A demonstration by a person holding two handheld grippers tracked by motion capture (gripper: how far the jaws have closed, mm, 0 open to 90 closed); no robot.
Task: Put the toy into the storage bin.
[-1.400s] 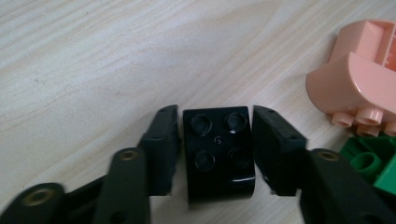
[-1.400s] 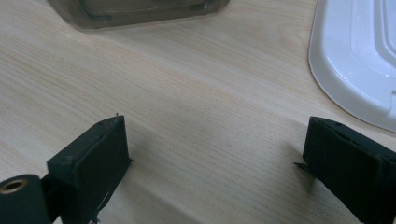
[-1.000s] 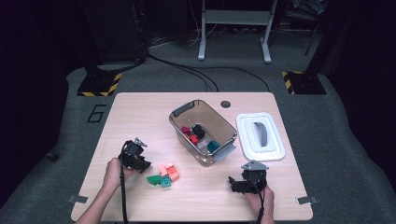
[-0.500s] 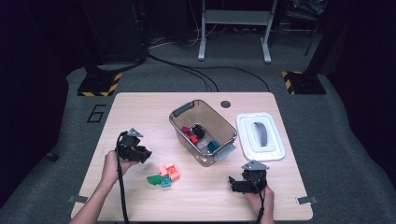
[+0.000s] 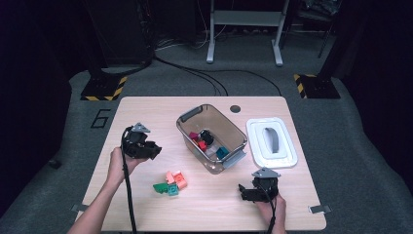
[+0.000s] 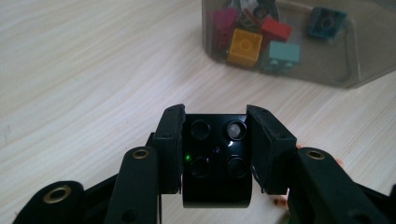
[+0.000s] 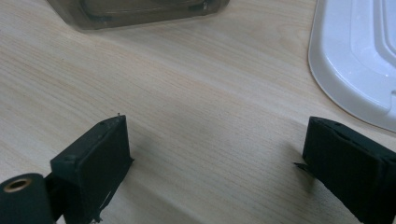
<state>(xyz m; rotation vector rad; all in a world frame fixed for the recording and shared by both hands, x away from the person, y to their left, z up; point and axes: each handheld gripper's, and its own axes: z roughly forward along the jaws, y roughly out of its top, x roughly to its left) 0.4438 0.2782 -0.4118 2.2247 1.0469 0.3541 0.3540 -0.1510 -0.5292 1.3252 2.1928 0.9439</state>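
L gripper (image 6: 214, 154) pinches black brick (image 6: 215, 161) short of clear bin (image 5: 212, 137); could snag rim w/ low carry. R gripper (image 7: 215, 172) jaws spread, idle.

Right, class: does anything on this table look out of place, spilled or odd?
Nothing looks damaged or spilled. The white lid lies off the clear bin, beside it, and a few loose bricks sit outside on the table. The left gripper holds a black brick.

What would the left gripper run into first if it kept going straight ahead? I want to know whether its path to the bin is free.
Bare table lies ahead of the left gripper, shut on a black brick. Going straight on, it would probably first meet the near wall of the clear bin of bricks, though its height above the table is unclear.
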